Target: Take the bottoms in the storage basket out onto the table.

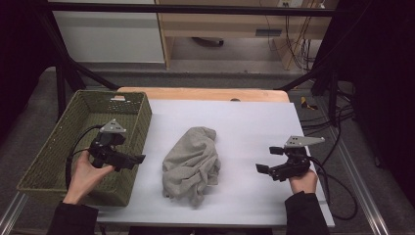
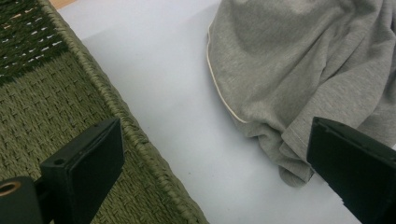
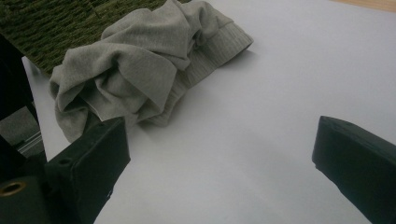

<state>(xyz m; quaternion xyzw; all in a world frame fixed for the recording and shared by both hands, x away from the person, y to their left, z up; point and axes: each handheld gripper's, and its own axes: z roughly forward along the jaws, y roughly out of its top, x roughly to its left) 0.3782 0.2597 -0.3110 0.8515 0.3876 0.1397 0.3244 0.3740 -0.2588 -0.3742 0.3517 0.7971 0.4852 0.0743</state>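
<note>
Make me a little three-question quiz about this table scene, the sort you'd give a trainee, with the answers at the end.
1. True or false: the grey garment lies inside the green woven basket.
2. Multiple choice: how do the jaws of the left claw and the right claw stand? A) both open, holding nothing B) both shut on the garment C) one open, one shut
3. Fill in: the garment lies crumpled on the white table cover, between the two ____.

Key: 1 false, it lies on the cover beside the basket; 2 A; 3 claws.
</note>
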